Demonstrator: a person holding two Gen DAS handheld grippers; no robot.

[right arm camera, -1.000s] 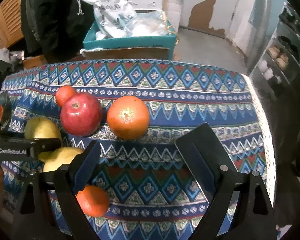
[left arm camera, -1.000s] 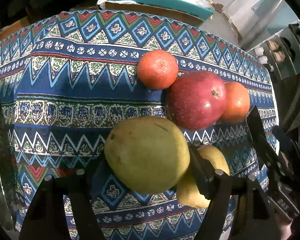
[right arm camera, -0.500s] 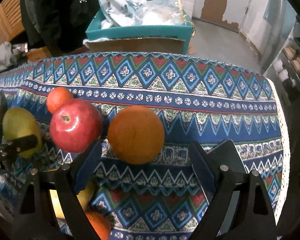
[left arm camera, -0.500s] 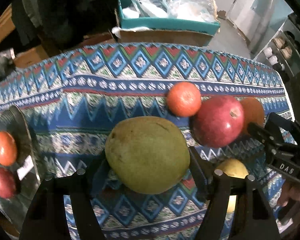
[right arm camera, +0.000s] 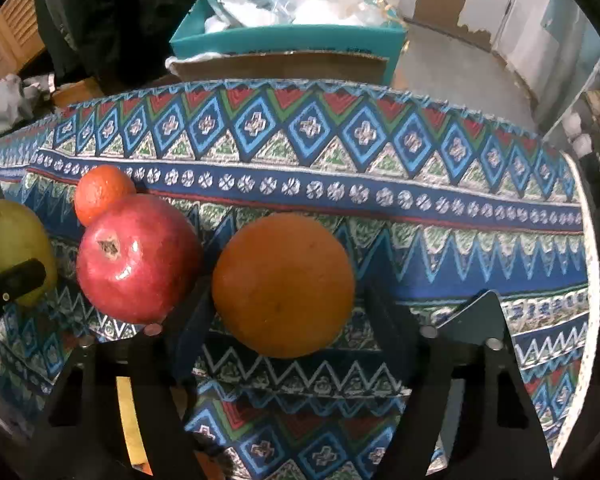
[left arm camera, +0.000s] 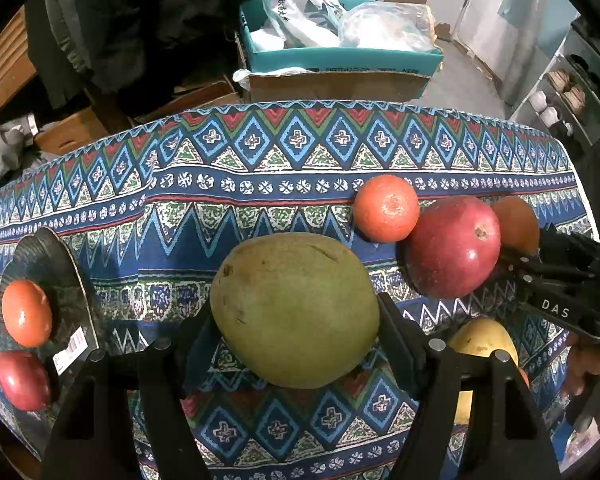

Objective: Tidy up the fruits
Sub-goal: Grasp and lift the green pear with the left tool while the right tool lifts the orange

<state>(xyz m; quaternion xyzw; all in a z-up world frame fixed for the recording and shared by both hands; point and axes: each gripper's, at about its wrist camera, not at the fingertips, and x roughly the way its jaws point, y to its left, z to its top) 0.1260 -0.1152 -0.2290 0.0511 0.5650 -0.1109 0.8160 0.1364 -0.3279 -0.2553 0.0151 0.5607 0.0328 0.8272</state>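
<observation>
Left wrist: smooth oval pear (left arm camera: 296, 308) btwn claw (left arm camera: 296, 336) pads.

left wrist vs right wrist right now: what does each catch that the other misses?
Left wrist only: a dark plate at the left edge holding an orange fruit and a red fruit, and a yellow pear near the right tongs.

Right wrist only: the right tongs close around the large orange.

Both: the green mango in the left tongs, the red apple, the small tangerine, the patterned tablecloth, and the teal box.
</observation>
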